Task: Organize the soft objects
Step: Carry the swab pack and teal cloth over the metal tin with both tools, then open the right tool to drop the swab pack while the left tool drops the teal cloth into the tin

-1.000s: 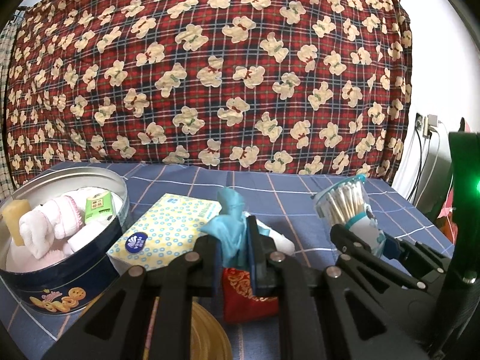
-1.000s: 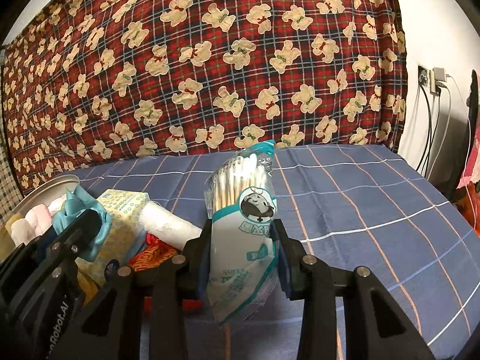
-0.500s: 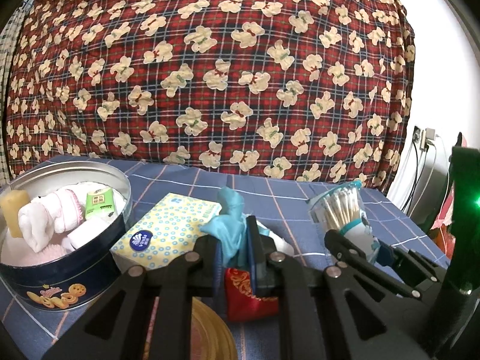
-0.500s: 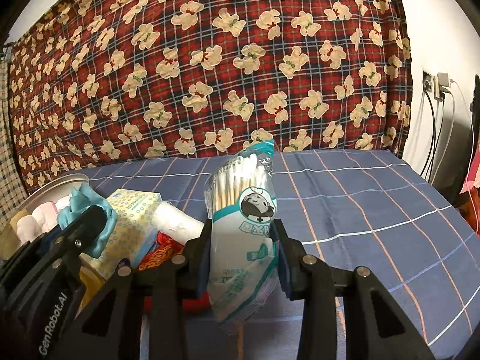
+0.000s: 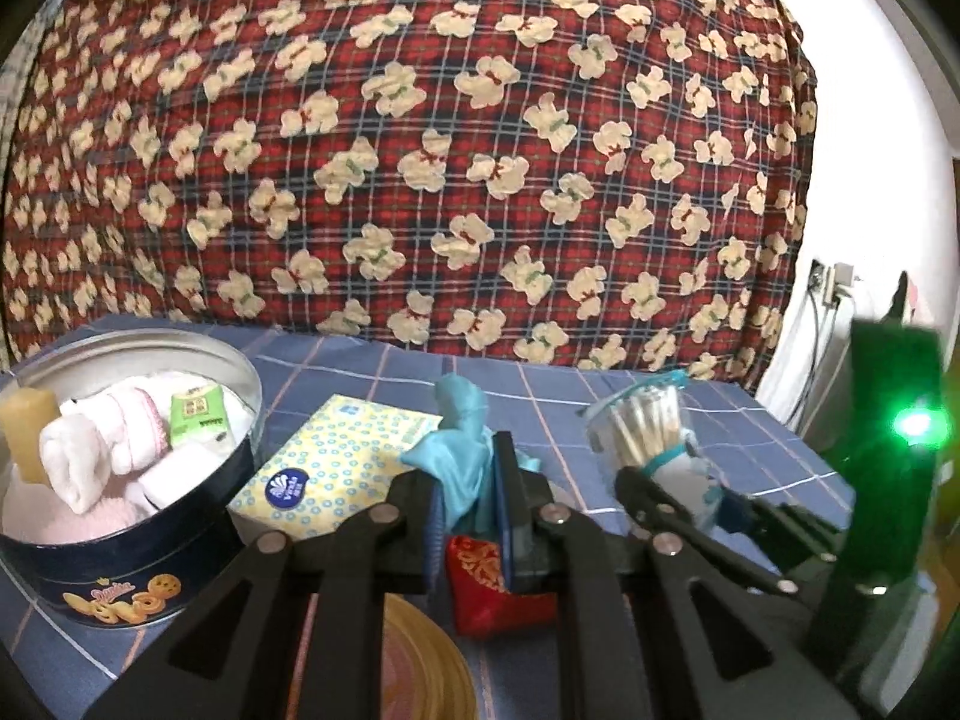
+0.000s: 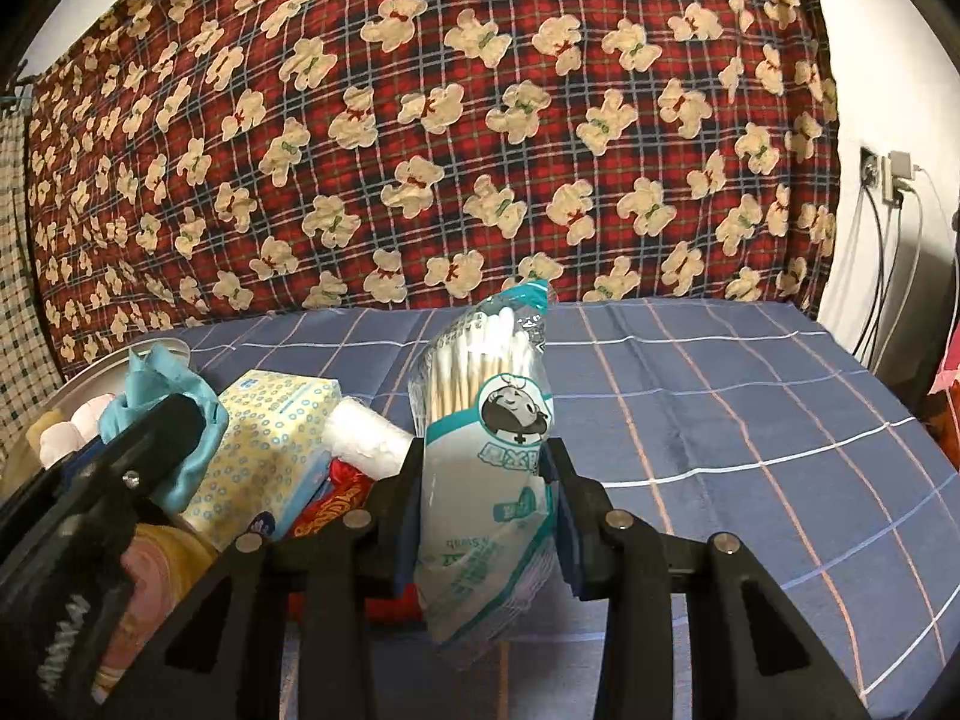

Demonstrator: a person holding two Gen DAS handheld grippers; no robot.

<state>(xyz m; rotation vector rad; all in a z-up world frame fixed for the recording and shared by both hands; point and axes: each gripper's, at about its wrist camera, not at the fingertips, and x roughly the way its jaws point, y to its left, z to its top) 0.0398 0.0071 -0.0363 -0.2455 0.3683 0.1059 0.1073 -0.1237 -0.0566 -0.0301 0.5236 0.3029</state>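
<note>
My left gripper (image 5: 468,480) is shut on a teal cloth (image 5: 459,450), whose bunched end sticks up above the pads. In the right wrist view that cloth (image 6: 162,402) shows at the far left. My right gripper (image 6: 483,480) is shut on a clear bag of cotton swabs (image 6: 486,420), held upright; the same bag (image 5: 645,426) appears right of the cloth in the left wrist view. A round blue cookie tin (image 5: 150,570) at the left holds rolled white and pink cloths (image 5: 102,450), a green packet (image 5: 195,420) and a yellow roll (image 5: 24,426).
A yellow-and-blue tissue pack (image 5: 333,456) lies beside the tin on the blue checked cover (image 6: 750,420). A red embroidered pouch (image 5: 480,576), a white roll (image 6: 366,438) and a gold lid (image 5: 420,660) lie below the grippers. A bear-print blanket (image 5: 420,150) hangs behind. Cables (image 6: 888,276) hang at right.
Both views have tilted slightly, so the tin and bed sit a little lower in frame. Both grips are unchanged.
</note>
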